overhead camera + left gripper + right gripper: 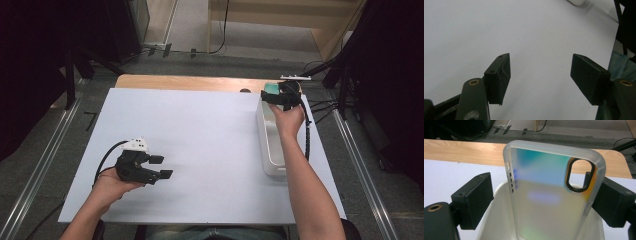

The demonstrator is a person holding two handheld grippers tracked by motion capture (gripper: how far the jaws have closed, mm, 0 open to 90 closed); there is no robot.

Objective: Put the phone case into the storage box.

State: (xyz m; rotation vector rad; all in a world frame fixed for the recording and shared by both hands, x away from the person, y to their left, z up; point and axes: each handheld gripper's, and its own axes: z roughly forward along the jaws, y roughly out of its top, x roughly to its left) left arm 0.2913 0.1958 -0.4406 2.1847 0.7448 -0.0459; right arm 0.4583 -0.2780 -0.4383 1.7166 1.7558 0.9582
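Observation:
A frosted clear phone case (549,195), with a colourful sheen and an oval camera hole, stands upright over the far end of a white bin (486,225). It sits between the jaws of my right gripper (545,197). The right jaw lies against or just behind the case's edge, while a gap shows on the left side. From above, the right gripper (280,97) is at the bin's (270,150) far end, with the case (271,89) showing teal. My left gripper (161,167) rests low over the white board at the near left, open and holding nothing (540,75).
The white board (200,130) covers a wooden table whose far edge (190,82) is exposed. The long bin runs along the board's right side. Metal rails and cables lie on the floor to both sides.

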